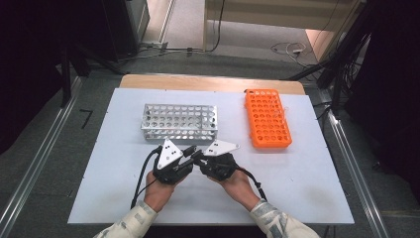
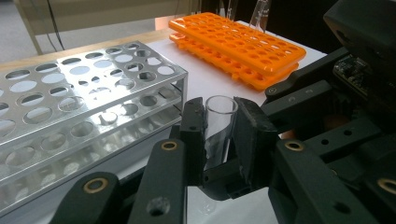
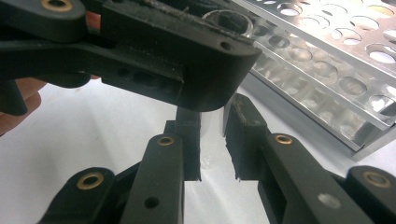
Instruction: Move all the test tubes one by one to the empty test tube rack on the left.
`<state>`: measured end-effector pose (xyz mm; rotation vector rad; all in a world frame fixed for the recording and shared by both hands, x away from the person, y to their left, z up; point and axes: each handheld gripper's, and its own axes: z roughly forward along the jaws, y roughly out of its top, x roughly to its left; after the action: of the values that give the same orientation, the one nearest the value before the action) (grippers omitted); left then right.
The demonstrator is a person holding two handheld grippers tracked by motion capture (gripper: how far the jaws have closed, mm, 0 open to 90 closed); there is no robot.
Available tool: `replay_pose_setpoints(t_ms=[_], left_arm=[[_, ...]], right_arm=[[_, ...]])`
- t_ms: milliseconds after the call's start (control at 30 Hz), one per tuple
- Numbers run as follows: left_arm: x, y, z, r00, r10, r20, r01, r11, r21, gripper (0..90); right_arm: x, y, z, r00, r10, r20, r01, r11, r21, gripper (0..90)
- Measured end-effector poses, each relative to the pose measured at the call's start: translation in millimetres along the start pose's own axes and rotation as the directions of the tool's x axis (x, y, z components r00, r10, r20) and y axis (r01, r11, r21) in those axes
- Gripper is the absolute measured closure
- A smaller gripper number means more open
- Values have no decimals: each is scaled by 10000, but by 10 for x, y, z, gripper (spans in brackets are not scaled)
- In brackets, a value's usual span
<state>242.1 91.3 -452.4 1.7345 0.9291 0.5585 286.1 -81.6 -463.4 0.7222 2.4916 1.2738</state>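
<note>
Metal rack [image 1: 180, 122] stands left of plastic rack [image 1: 268, 118] on table [image 1: 297, 173].

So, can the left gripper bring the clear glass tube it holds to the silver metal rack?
Probably yes: the left gripper and rack sit close, but the right gripper grips the tube too.

My grippers are black, with gold rings on the jaws. Each has a grey three-cornered plate and a black cable. My sleeves are pale and patterned.

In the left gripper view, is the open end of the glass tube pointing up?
Yes, the clear glass test tube stands upright between the left gripper jaws, with its round open rim at the top.
</note>
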Motion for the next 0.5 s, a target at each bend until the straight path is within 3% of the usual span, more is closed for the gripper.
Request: replay_pose_setpoints(t_ms=[267, 367, 500], left_arm=[[14, 4, 2, 9999, -140, -20, 140, 9999, 2, 754], [32, 16, -8, 9995, -301, -34, 301, 9995, -45, 755], [78, 33, -24, 9992, -378, -105, 378, 9993, -15, 755]], right_arm=[[-7, 0, -3, 9999, 82, -66, -82, 10000, 50, 726], [-13, 1, -7, 9998, 90, -167, -90, 9999, 49, 633], [-27, 3, -23, 9997, -59, -256, 60, 10000, 33, 446]])
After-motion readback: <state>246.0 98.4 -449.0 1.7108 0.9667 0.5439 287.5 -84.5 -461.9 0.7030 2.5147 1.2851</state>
